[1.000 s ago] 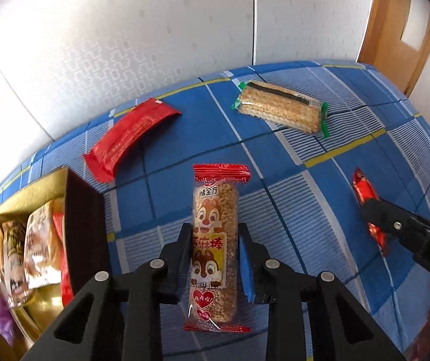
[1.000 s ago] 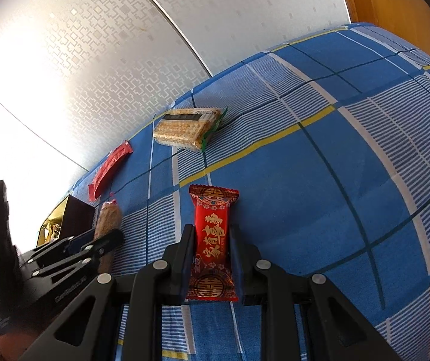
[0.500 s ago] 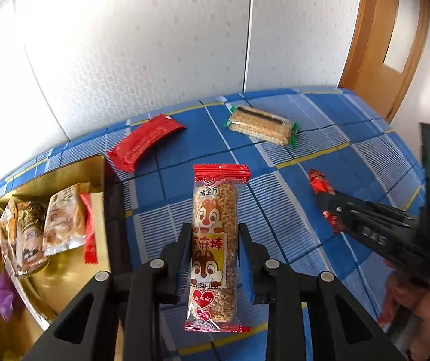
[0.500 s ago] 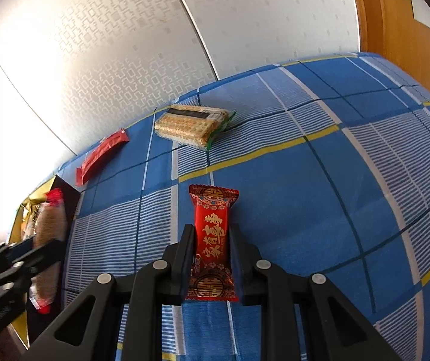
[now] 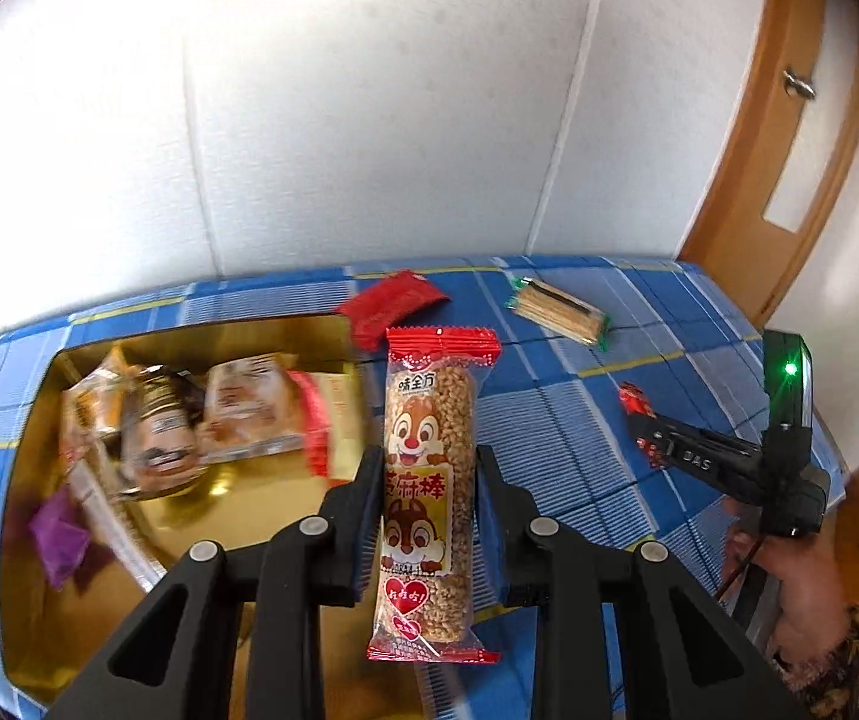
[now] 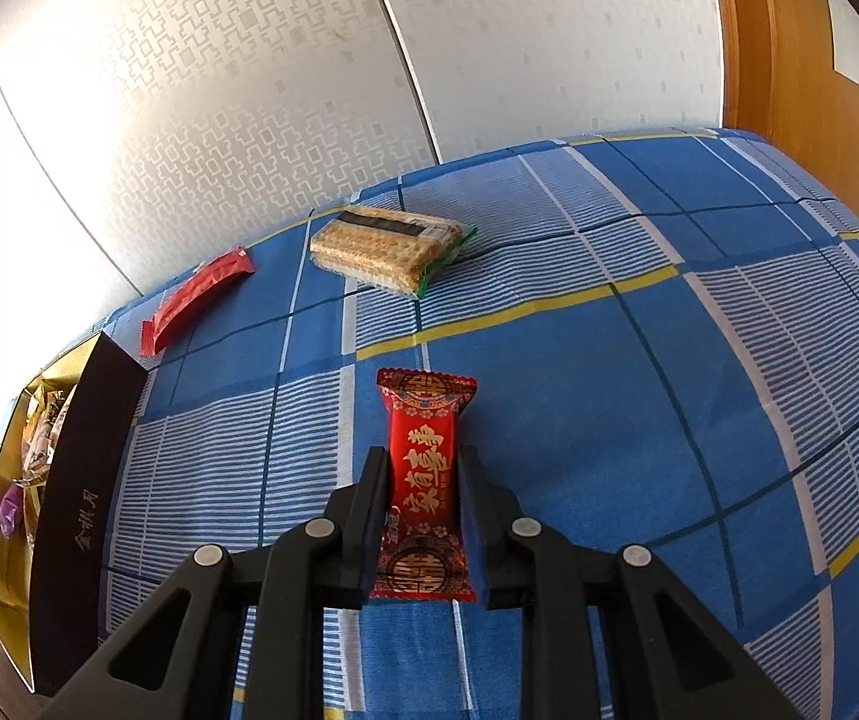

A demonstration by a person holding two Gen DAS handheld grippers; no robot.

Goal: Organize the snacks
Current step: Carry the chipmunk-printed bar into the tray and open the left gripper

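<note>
While my left gripper [image 5: 429, 504] clamps the rice bar [image 5: 429, 480], my right gripper [image 6: 423, 516] pinches the red candy [image 6: 423, 480], gold box [image 5: 39, 540] at nine o'clock.

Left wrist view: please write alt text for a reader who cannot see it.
The left tool grips a squirrel-printed cereal bar upright beside an open gold box of snacks. Farther back, a red packet and a cracker pack lie on blue checked cloth.

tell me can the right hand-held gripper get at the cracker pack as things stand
Probably not yet. The right hand-held gripper is already shut on a red candy, so it has no free grip. The path itself looks clear: only bare tablecloth lies between it and the cracker pack.
</note>
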